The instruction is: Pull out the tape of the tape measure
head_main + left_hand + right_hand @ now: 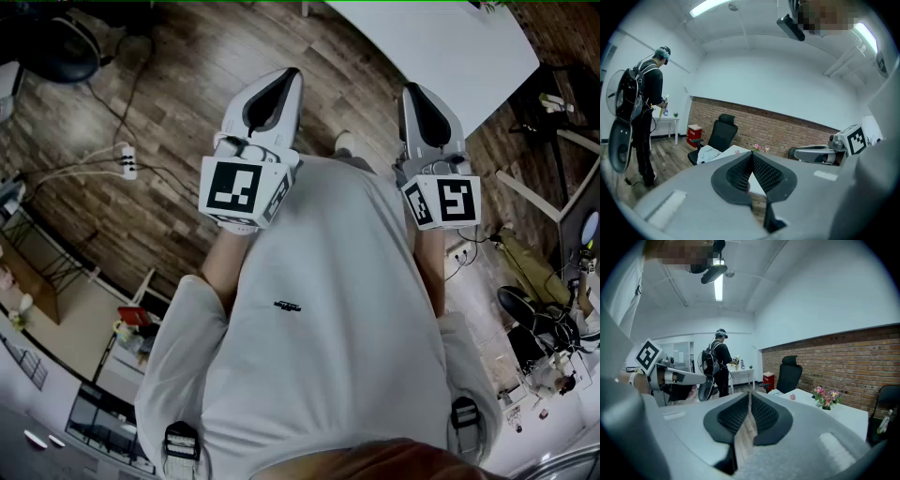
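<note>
Over the wooden floor [169, 66], short of the white table [441, 47]: person stands with both tools held out at chest height, side by side, well apart.

- Left gripper [292, 73]: jaws closed pad to pad, nothing between them; its own view shows the ribbed pads meeting at the tips [752, 154].
- Right gripper [413, 90]: jaws likewise closed and empty [749, 394], only a thin slit lower down with floor showing through.
- Tape measure: not in any view. Table [843, 413] shows only a small bunch of flowers [826, 397] on the part seen. Cannot tell where the tape measure lies.

Step in hand, as I judge it: the approach, before any contact. Nothing of the pull is done.

How to do it well (judgement):
- Find the tape measure first; step up to the table so both tools reach without stretching.
- Open both sets of jaws before closing in; shut jaws would only push it away.
- One gripper should clamp the case across its flat sides and keep it steady; the other should pinch the end hook.
- Draw the tape straight out of its slot, level, hands moving apart; a sideways pull could kink the blade or twist the case loose.

Writing:
- Marker cube [239, 192] on each gripper: black-and-white square patterns, no letters.
- Small dark mark on the shirt [287, 307]: too small to read.
- Red box [693, 135] by the brick wall: pale label, unreadable.
- No brand legible anywhere.
</note>
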A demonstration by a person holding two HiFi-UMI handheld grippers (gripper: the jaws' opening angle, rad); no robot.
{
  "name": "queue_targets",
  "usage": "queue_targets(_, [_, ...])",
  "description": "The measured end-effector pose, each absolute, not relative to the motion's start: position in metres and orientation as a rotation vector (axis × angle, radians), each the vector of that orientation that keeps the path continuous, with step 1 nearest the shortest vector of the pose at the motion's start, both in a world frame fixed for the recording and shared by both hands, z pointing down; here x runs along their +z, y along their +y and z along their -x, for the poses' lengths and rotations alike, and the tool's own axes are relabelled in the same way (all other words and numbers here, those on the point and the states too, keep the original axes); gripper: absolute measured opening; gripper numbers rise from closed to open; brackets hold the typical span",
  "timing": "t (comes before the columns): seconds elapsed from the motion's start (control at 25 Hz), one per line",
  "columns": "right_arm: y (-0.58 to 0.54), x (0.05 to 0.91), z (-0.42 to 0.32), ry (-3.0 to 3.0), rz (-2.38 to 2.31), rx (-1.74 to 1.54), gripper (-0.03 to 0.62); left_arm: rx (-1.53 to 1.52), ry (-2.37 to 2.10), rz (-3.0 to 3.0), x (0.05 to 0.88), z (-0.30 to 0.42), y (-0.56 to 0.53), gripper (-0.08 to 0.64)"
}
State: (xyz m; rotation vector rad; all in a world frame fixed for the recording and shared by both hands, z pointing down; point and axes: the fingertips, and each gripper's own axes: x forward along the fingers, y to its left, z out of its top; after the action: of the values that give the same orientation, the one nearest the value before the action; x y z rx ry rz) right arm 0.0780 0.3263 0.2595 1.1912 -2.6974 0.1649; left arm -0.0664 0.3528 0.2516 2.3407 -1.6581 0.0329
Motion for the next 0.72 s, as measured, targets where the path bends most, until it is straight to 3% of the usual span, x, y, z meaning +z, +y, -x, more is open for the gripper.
queue_targets(0.28, [0.333,0.266,-0.155,-2.723,-1.162,0.18,0.02,0.08,-1.678,-2.29,0.256,-0.018,0.377,0.018])
queue_targets(0.72, [0.356,0.261,-0.215,-2.849,-0.964,0.043,0.002,0.099,-1.796,-2.239,0.26,-0.09,0.39,0.018])
